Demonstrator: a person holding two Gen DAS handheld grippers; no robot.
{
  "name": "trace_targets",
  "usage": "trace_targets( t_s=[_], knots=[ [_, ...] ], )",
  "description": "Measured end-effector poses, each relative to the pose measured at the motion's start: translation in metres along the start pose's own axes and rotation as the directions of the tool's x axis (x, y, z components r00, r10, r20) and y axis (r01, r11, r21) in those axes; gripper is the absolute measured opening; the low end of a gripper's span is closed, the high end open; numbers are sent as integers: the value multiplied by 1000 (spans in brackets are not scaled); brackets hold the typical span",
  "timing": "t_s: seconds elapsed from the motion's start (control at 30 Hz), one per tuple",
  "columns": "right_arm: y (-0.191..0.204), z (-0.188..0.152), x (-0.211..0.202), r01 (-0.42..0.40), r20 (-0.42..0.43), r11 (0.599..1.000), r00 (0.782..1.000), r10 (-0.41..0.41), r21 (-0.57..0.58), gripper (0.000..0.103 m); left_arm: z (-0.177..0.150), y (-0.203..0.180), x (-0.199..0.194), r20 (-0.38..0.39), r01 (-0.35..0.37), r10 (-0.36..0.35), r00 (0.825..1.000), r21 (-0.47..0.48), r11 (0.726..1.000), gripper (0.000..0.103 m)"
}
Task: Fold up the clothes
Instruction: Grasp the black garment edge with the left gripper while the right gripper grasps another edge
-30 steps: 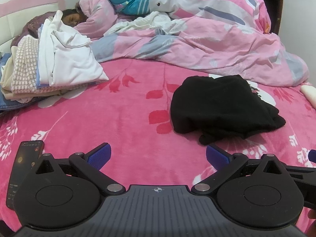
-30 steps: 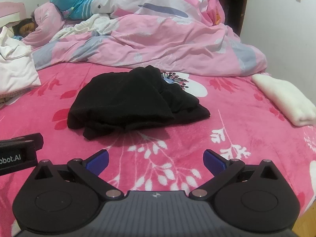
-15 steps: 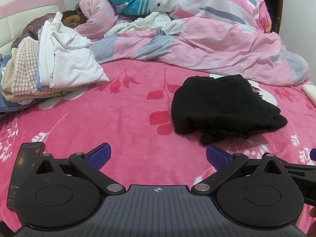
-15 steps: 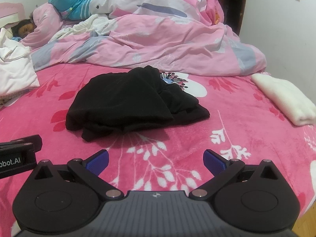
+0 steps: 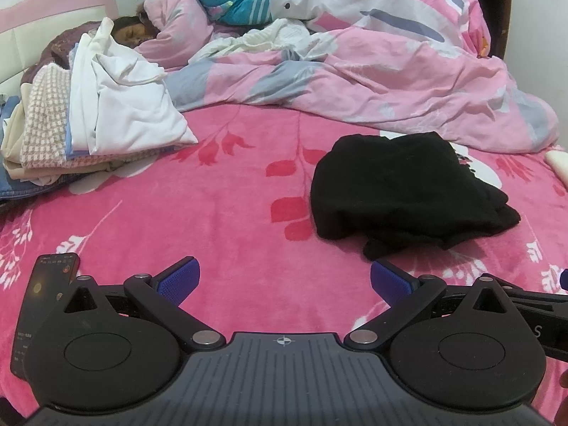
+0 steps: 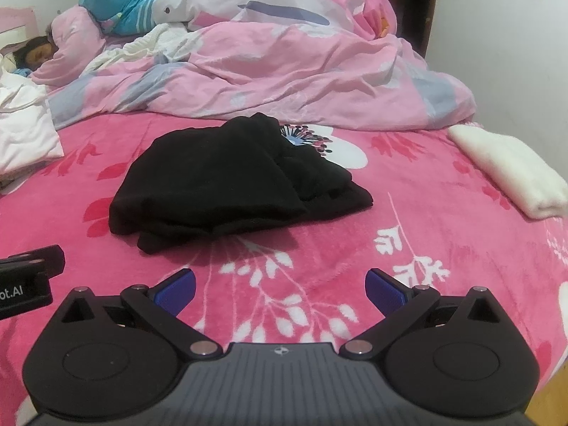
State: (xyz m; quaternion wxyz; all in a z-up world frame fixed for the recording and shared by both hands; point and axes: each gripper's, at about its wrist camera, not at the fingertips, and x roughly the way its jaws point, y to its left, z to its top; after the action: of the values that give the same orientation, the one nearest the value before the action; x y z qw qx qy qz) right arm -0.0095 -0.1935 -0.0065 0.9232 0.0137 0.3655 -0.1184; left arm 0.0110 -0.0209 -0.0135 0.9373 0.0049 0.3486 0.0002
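Black garment [image 6: 227, 181] seen crumpled mid-frame on bed [image 6: 426, 248]; left tool [image 5: 282, 280] and right tool [image 6: 280, 285] held apart, empty, at lower frame; clothes pile [image 5: 88, 124] seen upper left

The black garment [image 5: 408, 191] lay bunched, so its underside and folded-in layers were hidden and its kind could not be told. A remote [image 5: 42, 301] at the lower left of the left wrist frame was partly covered by the left claw [image 5: 282, 280] body, its small print unreadable. The white folded cloth [image 5: 557, 165] was cut off by that frame's right edge. The clothes pile [image 6: 21, 135] was cropped at the right wrist frame's left edge. The pink duvet [image 6: 284, 71] covered most of a lying person.
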Motion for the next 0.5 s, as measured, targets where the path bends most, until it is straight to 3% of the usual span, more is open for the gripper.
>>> trace_targets(
  t_s=[0.27, 0.5],
  knots=[
    [-7, -4, 4, -16, 14, 1000, 1000, 16, 17, 103, -4, -2, 7, 7, 37, -37, 999, 8, 999, 103],
    [-33, 0, 18, -31, 109, 1000, 994, 31, 2, 103, 3, -3, 25, 58, 121, -122, 991, 14, 992, 103]
  ],
)
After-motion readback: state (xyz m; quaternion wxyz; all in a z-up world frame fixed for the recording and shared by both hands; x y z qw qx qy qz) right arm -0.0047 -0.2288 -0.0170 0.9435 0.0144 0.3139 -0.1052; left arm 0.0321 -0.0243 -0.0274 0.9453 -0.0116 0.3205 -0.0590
